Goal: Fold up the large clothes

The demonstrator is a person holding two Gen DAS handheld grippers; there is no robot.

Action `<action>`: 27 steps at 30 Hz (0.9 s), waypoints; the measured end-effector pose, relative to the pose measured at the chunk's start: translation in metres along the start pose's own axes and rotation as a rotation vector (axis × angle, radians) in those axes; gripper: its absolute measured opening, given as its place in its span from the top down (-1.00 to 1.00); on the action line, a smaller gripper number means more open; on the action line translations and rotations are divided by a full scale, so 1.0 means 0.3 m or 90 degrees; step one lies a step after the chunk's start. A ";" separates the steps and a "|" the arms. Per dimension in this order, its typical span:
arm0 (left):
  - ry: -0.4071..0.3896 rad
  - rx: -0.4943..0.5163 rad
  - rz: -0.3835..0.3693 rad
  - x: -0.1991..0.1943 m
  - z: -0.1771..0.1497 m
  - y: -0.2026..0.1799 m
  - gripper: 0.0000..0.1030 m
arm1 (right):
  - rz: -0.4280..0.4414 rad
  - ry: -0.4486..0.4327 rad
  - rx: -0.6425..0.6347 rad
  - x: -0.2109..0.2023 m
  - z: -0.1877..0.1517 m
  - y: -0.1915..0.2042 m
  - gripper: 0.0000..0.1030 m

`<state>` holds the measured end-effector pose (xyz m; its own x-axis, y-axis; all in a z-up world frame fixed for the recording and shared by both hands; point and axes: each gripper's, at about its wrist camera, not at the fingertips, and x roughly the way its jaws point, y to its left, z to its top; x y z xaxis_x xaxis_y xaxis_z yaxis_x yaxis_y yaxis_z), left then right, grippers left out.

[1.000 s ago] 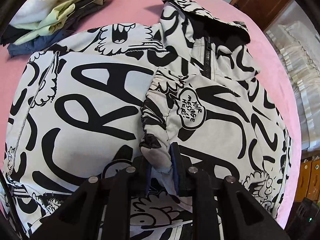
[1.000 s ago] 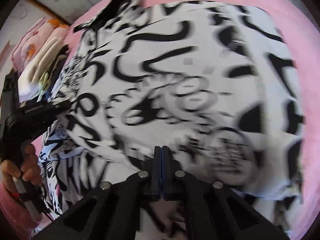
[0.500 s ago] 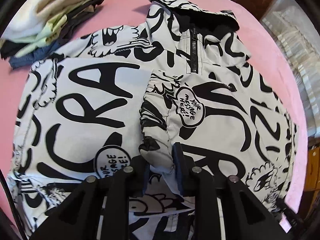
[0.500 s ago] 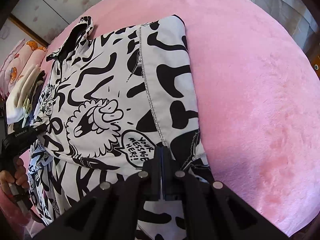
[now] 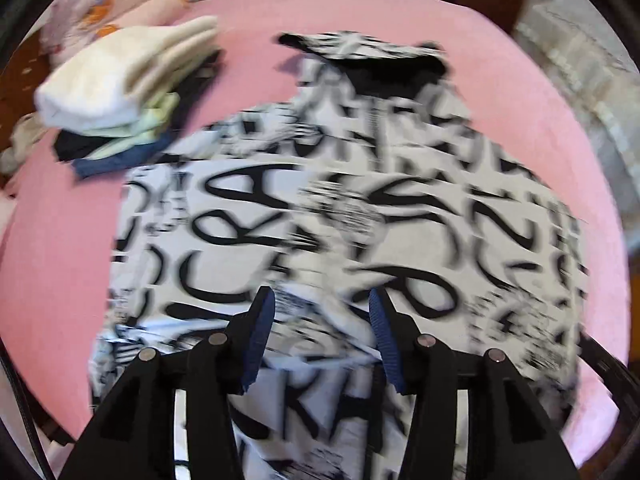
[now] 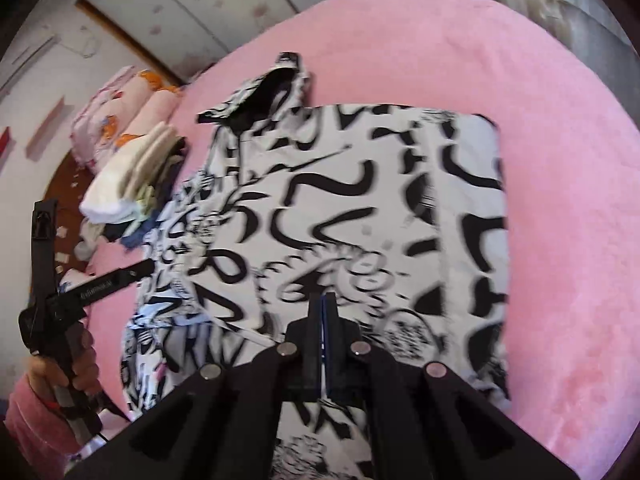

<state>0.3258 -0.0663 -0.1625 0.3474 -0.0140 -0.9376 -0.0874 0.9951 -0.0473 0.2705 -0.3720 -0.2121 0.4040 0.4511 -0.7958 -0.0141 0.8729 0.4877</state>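
A large white jacket with black graffiti lettering (image 5: 328, 208) lies spread on the pink bed, both sleeves folded in over its front, its black-lined hood (image 5: 384, 68) at the far end. It also shows in the right wrist view (image 6: 344, 208). My left gripper (image 5: 322, 304) is open and empty, raised above the jacket's lower part. My right gripper (image 6: 323, 300) is shut with nothing visible between the pads, above the jacket's lower right part. The left gripper (image 6: 100, 280) shows at the left in the right wrist view, held in a hand.
A stack of folded clothes (image 5: 128, 92) lies on the pink bed (image 5: 64, 240) left of the jacket's shoulder. Patterned pillows (image 6: 120, 116) lie beyond it. A wooden door and pale bedding are at the far right.
My left gripper has let go of the sleeve cuff, opened wide and pulled back and up. My right gripper stays shut and has drawn back from the jacket.
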 end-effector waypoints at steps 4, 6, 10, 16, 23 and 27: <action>0.049 0.064 -0.080 0.039 -0.008 -0.130 0.40 | 0.017 0.029 -0.024 0.103 0.028 0.044 1.00; 0.085 0.079 -0.124 0.087 -0.015 -0.195 0.83 | 0.015 0.047 -0.031 0.164 0.031 0.051 1.00; 0.155 0.078 -0.182 0.228 -0.006 -0.303 0.87 | 0.044 0.080 0.004 0.275 0.044 0.005 1.00; 0.151 0.076 -0.162 0.371 0.074 -0.374 0.88 | 0.032 0.089 0.016 0.405 0.101 -0.055 1.00; 0.106 0.009 -0.160 0.423 0.188 -0.327 0.88 | -0.022 0.011 0.004 0.403 0.250 -0.122 1.00; 0.056 -0.025 -0.126 0.419 0.245 -0.255 0.88 | -0.069 -0.043 0.022 0.351 0.341 -0.203 1.00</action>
<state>0.4447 -0.1369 -0.2514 0.2786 -0.2188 -0.9352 -0.0629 0.9674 -0.2451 0.4076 -0.3967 -0.2890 0.4625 0.3405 -0.8186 0.0631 0.9083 0.4135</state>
